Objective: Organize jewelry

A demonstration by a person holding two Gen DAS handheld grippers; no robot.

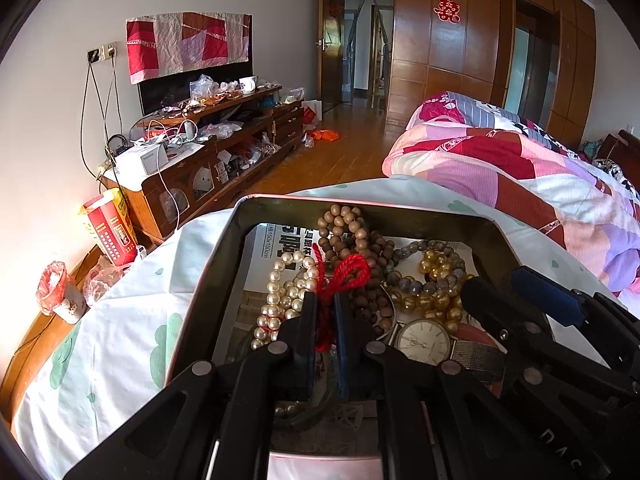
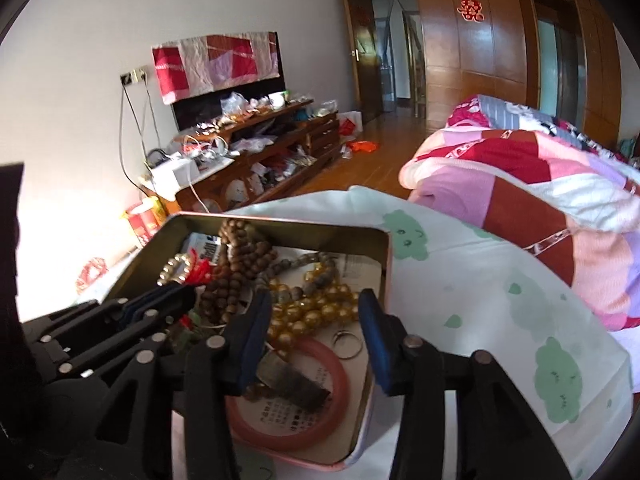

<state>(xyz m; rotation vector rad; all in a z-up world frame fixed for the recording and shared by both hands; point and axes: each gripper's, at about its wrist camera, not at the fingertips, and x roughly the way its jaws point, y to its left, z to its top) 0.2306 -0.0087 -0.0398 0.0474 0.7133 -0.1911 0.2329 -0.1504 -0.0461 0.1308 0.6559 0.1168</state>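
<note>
Left gripper [image 1: 325, 312] points obliquely downward, its blue-padded jaws nearly closed and pinching a red cord [image 1: 326, 320]. Right gripper [image 2: 314, 320] sits just beside it, likewise angled downward, jaws parted, pads gripping nothing.

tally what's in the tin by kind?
In the tin, as far as visible:
Bead strands: 4 (pearl strand, brown wooden beads, grey beads, amber beads)
Watch: 1
Pink bangle: 1
Silver ring: 1
Red cord: 1
Total: 8
</note>
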